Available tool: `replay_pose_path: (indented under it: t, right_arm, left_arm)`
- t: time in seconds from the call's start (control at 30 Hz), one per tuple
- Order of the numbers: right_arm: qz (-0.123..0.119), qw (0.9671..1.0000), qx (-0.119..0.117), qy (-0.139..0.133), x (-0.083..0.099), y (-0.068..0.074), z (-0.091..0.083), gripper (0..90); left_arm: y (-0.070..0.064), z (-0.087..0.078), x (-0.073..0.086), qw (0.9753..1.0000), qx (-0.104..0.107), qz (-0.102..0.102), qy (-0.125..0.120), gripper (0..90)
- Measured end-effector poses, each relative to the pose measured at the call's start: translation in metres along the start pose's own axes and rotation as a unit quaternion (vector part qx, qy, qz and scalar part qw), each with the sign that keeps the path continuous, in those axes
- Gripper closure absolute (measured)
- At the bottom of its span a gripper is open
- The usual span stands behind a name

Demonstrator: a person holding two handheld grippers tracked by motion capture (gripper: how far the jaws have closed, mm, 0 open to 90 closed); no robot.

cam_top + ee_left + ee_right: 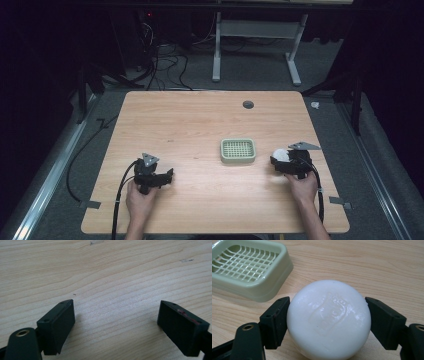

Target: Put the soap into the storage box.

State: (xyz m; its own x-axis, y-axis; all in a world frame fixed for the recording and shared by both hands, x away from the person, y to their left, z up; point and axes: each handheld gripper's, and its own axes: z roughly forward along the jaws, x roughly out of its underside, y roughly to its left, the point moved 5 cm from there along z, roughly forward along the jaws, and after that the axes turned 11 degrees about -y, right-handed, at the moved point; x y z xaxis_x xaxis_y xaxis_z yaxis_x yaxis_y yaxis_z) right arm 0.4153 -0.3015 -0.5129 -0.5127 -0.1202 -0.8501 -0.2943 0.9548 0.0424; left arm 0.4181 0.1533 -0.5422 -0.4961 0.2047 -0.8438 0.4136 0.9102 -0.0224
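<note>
Right gripper view looks along the right gripper (328, 322), whose two black jaws press against either side of a round white soap bar (328, 318), pinching it. The bar is smooth and glossy, with a faint embossed mark on its upper face. Just beyond it, to the upper left, lies a pale green plastic soap dish (262, 287), rectangular with rounded corners and an open grid floor, resting on the light wood-grain table (374, 270).

From the high view, the right hand (302, 187) reaches in from the bottom edge, forearm angled slightly inward, holding that gripper (281, 159) low over the table just right of the dish (238, 150), with the soap (281, 154) at its tip.

The left hand (140, 197) holds the left gripper (167, 176) low near the table's front left, well apart from the dish. In the left gripper view its jaws (116, 325) stand spread wide over bare wood, holding nothing.
</note>
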Motion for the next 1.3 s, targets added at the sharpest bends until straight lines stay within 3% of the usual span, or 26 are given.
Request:
replay_pose_path:
  t: [0.33, 1.3]
  right_arm:
    - [-0.003, 0.9999, -0.011, -0.008, -0.009, 0.003, -0.008, 24.8]
    - [-0.012, 0.9978, -0.064, -0.017, -0.034, 0.03, -0.015, 24.8]
  left_arm:
    - [0.0, 0.0, 0.0, 1.0, 0.0, 0.0, 0.0, 15.0]
    - [0.0, 0.0, 0.0, 1.0, 0.0, 0.0, 0.0, 15.0]
